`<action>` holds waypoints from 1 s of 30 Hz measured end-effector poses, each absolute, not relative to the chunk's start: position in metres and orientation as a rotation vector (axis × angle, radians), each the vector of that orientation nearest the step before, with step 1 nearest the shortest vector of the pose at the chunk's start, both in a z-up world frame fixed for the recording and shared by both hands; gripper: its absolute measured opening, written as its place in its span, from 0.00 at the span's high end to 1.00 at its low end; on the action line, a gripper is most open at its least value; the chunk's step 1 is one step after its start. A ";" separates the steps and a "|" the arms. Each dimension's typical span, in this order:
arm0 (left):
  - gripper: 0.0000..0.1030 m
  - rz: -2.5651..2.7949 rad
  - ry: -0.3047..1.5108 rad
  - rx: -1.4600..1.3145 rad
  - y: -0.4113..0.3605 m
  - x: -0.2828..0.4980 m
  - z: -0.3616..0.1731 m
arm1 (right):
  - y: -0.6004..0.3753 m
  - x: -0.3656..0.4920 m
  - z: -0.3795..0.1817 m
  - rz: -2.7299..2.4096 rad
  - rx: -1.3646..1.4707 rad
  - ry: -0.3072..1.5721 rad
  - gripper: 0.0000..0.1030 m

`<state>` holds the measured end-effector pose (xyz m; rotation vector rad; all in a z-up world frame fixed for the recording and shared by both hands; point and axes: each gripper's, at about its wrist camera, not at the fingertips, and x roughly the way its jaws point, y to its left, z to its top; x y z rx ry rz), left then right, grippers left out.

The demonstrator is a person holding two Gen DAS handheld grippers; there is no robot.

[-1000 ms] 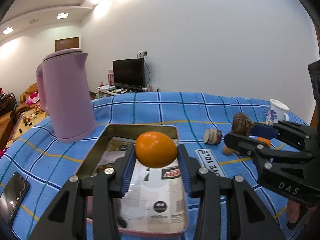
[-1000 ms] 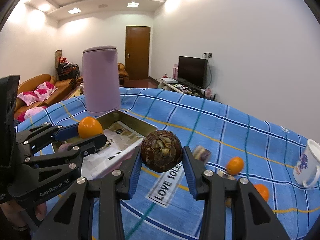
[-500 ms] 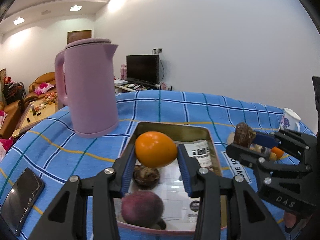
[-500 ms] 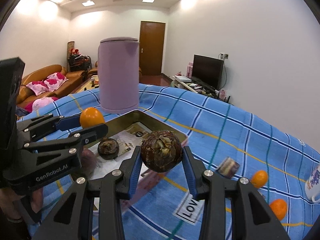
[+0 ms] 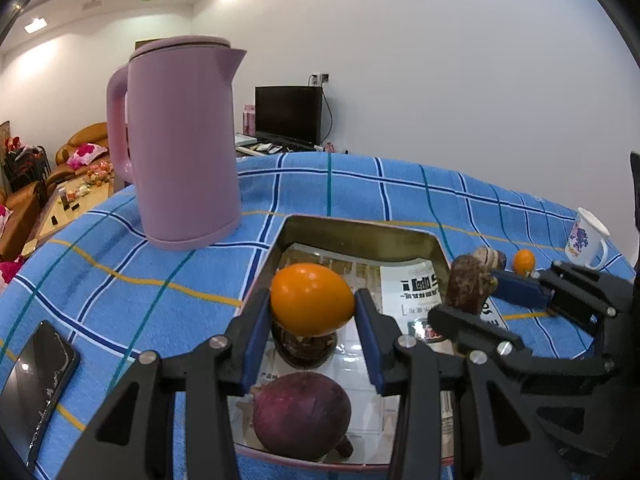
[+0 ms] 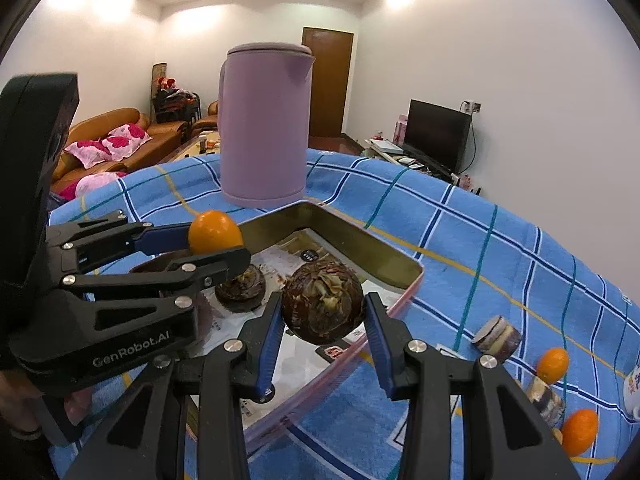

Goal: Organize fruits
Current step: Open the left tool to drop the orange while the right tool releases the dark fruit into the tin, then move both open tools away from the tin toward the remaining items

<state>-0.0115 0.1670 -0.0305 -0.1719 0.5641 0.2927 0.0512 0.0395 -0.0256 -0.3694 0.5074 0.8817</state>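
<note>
My left gripper (image 5: 313,308) is shut on an orange fruit (image 5: 312,305) and holds it above the metal tray (image 5: 360,234), which is lined with newspaper. My right gripper (image 6: 323,312) is shut on a brown scaly fruit (image 6: 322,307) and holds it over the tray's right rim (image 6: 404,276). In the tray lie a purple round fruit (image 5: 302,414) and a dark brown fruit (image 5: 304,350). Each gripper shows in the other's view: the left (image 6: 216,246) and the right (image 5: 468,292).
A pink kettle (image 5: 180,140) stands on the blue checked cloth behind the tray. A phone (image 5: 38,384) lies at the left. To the right lie small oranges (image 6: 552,364), brown cut pieces (image 6: 498,338) and a white mug (image 5: 586,238).
Both grippers have moved left and closer over the tray with their fruits held. The kettle and tray appear nearer, and the fruits in the tray came into view.
</note>
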 end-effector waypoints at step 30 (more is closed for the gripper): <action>0.41 0.325 0.557 -0.168 0.162 -0.014 -0.023 | 0.031 0.051 -0.030 0.889 -0.347 0.517 0.48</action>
